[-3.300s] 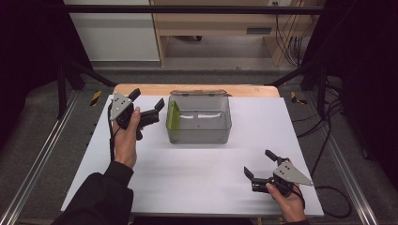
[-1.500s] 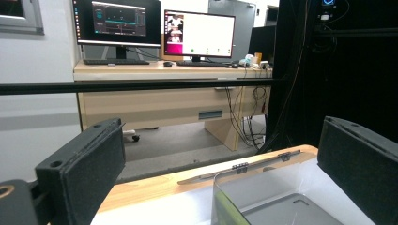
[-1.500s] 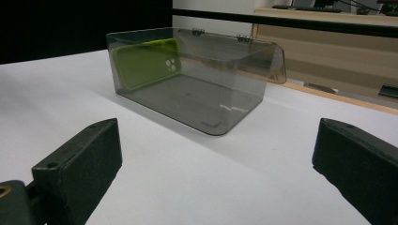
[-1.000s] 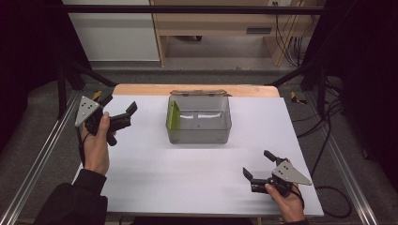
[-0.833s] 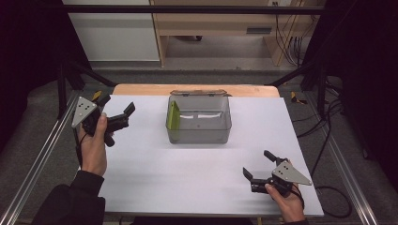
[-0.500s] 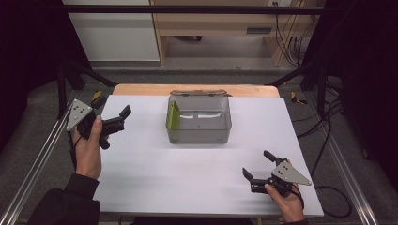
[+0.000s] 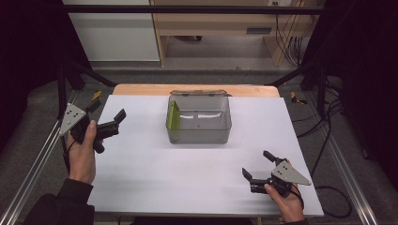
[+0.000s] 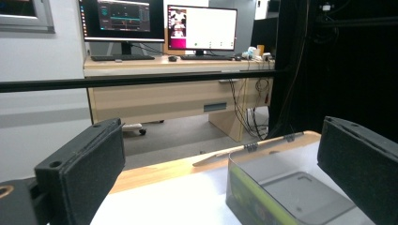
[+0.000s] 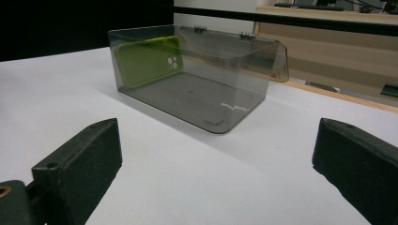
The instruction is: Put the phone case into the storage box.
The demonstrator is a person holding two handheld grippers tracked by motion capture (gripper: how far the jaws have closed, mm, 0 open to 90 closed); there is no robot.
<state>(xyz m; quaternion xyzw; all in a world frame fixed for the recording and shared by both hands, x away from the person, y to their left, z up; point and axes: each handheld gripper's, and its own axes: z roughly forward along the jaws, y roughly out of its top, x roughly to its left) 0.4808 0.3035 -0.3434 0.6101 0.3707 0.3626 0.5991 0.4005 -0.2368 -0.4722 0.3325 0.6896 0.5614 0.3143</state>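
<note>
Over at the left edge of the white worktop, the left tool is held up off the surface in the person's hand, its jaws spread wide with nothing between them. Near the right front corner the right tool sits low by the surface, jaws likewise parted and empty. Between them, toward the far side, stands the clear smoky box, well apart from both tools, its hinged lid swung back. Inside, a green phone case stands on edge against the box's left wall.
</note>
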